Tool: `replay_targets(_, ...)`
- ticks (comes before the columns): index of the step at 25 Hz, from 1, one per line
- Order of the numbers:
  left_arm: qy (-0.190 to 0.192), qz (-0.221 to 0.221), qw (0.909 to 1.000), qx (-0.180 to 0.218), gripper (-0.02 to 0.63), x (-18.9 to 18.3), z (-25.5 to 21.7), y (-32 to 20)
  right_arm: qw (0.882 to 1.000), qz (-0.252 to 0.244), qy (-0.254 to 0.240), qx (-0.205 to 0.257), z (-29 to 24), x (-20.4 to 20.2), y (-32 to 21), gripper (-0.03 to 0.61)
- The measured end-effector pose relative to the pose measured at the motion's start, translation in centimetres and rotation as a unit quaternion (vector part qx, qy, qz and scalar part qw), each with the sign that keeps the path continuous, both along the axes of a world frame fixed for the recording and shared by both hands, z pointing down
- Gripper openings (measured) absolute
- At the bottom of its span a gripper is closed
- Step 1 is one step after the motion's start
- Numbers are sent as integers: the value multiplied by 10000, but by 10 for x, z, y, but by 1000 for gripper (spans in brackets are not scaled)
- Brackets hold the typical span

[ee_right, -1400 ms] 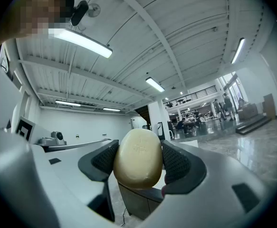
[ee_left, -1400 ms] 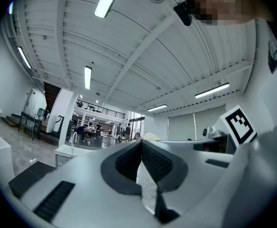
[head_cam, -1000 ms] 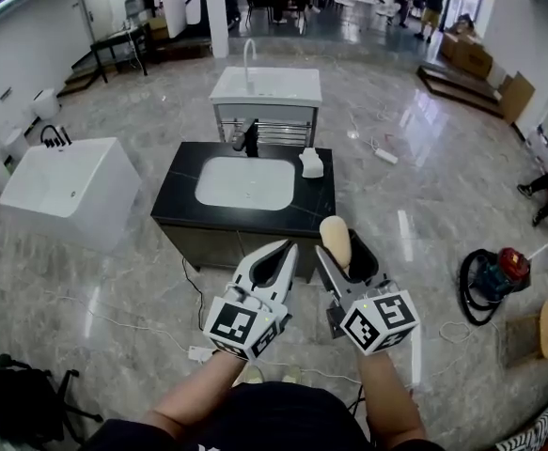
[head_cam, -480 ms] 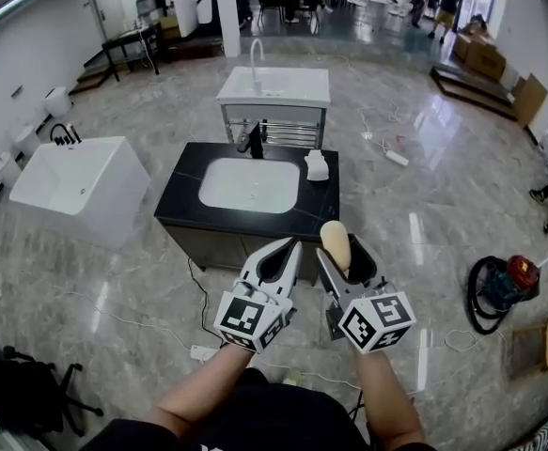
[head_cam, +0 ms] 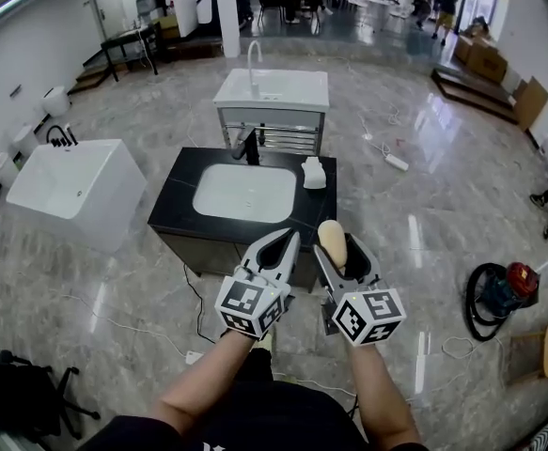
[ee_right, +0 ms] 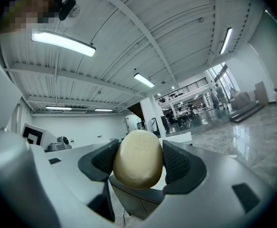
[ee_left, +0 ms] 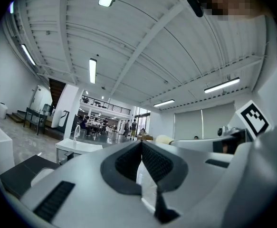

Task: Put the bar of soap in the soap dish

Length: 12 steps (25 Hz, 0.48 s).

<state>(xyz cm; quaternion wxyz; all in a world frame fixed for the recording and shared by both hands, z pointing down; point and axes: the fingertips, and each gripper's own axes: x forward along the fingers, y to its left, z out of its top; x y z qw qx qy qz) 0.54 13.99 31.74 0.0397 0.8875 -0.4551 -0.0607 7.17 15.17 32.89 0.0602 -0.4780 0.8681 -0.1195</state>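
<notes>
Transport is judged in hand: the bar of soap (ee_right: 138, 158) is pinched in the jaws of the right gripper (head_cam: 341, 250), those of the left gripper (ee_left: 141, 148) are pressed together empty, and the white soap dish (head_cam: 313, 172), at 12 o'clock on the black surface (head_cam: 313, 207), must be reached next.

The person holds both grippers out in front of the body, side by side and close together, bare forearms reaching forward from the bottom of the head view. The left forearm (head_cam: 198, 388) angles inward to the left gripper (head_cam: 289, 239), whose jaws meet at their tips with nothing between them (ee_left: 141, 144). The right forearm (head_cam: 379, 404) runs straighter to the right gripper (head_cam: 336, 248), its jaws clamped on either side of the bar of soap (ee_right: 138, 159) — the soap stands up past the jaw tips. Each gripper's marker cube (head_cam: 247, 308) faces up toward the head.
</notes>
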Motion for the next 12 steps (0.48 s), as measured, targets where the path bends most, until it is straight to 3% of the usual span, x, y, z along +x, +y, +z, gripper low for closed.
replay_targets(12,-38,302,9995,-30,8,-9,24,-145,9994,262,54,-232,23,-18,-132,275)
